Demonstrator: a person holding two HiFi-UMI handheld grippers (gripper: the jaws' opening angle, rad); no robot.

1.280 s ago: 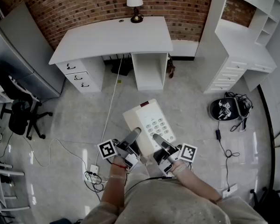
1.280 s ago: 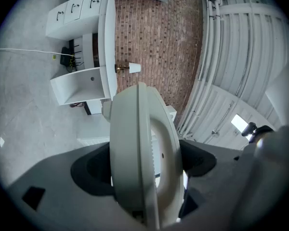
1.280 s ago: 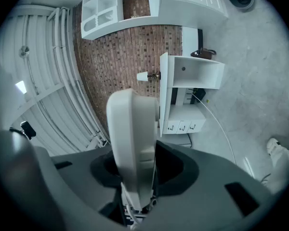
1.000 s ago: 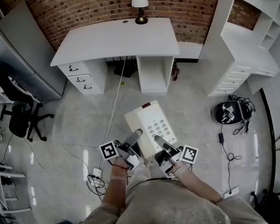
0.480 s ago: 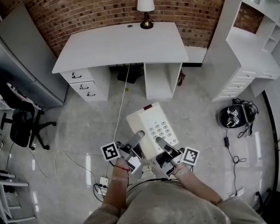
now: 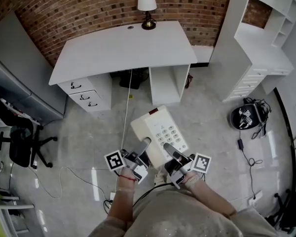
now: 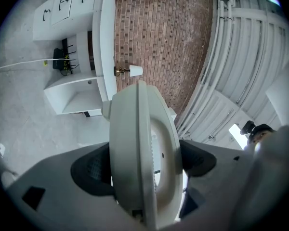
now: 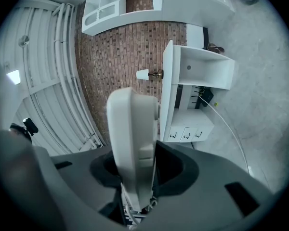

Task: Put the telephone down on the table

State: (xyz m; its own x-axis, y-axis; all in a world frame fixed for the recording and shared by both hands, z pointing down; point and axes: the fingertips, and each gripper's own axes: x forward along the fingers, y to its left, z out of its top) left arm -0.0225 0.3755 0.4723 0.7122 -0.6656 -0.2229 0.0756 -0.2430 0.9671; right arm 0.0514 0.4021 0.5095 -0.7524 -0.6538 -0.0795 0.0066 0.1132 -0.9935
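The telephone (image 6: 158, 135), a cream desk set with its keypad facing up, is in the air over the floor (image 6: 84, 127), carried low in front of the person and short of the white tabletop (image 6: 121, 46). It is held from both near corners at once. The left gripper (image 6: 140, 149) has its dark fingers (image 7: 89, 170) closed on the edge of the casing on one side. The right gripper (image 6: 170, 152) has its fingers (image 8: 176, 165) pressed in the same way against the other edge, with the phone's body standing straight up between them. Over the last second or so the hold has not altered at all and the phone sits at the same tilt between the two grippers. What has changed is the room around it: the tabletop now spreads a little wider ahead, so the person seems to have drawn somewhat nearer to it. To my eye that means the carry is still under way and the setting-down has not begun. The tabletop looks bare but for a small lamp (image 6: 146, 4) at its back edge by the brick wall (image 6: 64, 9), so there is plenty of room to land it.
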